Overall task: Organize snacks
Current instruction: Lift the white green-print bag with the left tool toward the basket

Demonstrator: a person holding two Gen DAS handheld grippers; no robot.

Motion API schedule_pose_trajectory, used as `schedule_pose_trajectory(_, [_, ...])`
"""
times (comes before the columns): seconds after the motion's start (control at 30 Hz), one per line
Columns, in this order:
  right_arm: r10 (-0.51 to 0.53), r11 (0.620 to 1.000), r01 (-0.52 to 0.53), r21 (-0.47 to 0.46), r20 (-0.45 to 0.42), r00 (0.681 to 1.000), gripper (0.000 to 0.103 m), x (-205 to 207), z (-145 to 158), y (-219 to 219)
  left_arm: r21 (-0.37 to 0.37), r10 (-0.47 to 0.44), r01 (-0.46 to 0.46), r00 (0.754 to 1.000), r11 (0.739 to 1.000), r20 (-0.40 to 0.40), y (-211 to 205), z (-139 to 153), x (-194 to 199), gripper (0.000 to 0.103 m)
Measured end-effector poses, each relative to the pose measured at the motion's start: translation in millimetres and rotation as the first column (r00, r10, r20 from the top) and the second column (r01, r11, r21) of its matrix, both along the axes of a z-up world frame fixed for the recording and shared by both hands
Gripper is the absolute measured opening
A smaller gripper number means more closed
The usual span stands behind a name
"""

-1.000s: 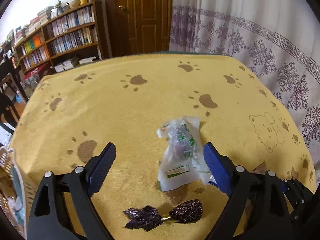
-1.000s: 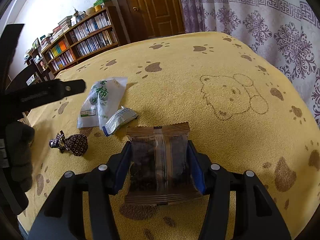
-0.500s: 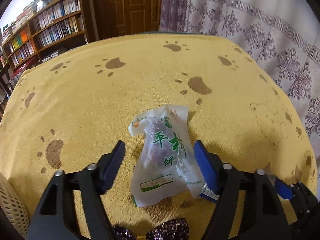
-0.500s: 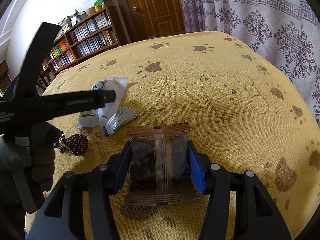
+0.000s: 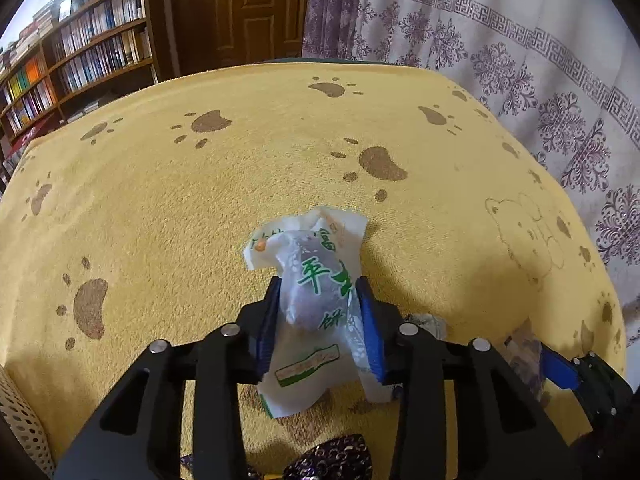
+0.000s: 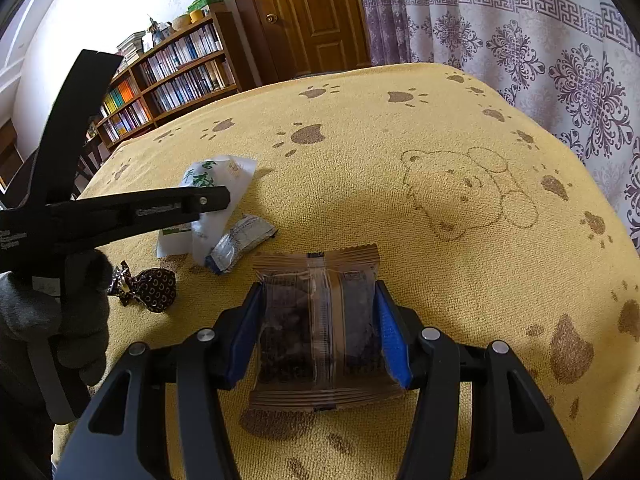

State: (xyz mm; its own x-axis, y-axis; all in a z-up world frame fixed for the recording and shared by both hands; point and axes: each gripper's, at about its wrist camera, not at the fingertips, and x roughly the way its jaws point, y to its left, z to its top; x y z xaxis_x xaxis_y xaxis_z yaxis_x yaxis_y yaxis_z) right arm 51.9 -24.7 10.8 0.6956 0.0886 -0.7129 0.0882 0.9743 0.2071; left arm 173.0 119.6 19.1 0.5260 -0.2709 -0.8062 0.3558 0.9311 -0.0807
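Left gripper (image 5: 318, 312) pinches the white green-lettered packet (image 5: 316, 280) at centre frame; right gripper (image 6: 318, 328) clasps the brown snack pack (image 6: 320, 328); a perforated basket's (image 5: 18, 412) contents at lower left are hidden.

Two fisheye views sit low and close over a yellow paw-print cloth (image 5: 240, 184), each looking forward along its own gripper's fingers toward the wooden door (image 6: 316, 12). Both share the white packet with green writing (image 5: 320, 280): centred close in the left view, far left in the right view (image 6: 216, 184).
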Motion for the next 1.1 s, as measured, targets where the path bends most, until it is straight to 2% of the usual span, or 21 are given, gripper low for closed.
schedule_pose_trajectory(0.47, [0.0, 1.0, 0.0, 0.0, 0.0, 1.0, 0.054, 0, 0, 0, -0.005, 0.035, -0.035, 0.997, 0.999, 0.072, 21, 33, -18, 0.034])
schedule_pose_trajectory(0.73, [0.0, 1.0, 0.0, 0.001, 0.0, 1.0, 0.054, 0, 0, 0, -0.058, 0.044, -0.044, 0.999, 0.997, 0.002, 20, 14, -7, 0.036])
schedule_pose_trajectory(0.93, [0.0, 1.0, 0.0, 0.001, 0.0, 1.0, 0.054, 0, 0, 0, -0.028, 0.039, -0.039, 0.999, 0.999, -0.014, 11, -2, -2, 0.041])
schedule_pose_trajectory(1.1, [0.0, 1.0, 0.0, 0.001, 0.0, 1.0, 0.054, 0, 0, 0, -0.007, 0.024, -0.023, 1.0, 1.0, 0.009, 8, -5, -2, 0.042])
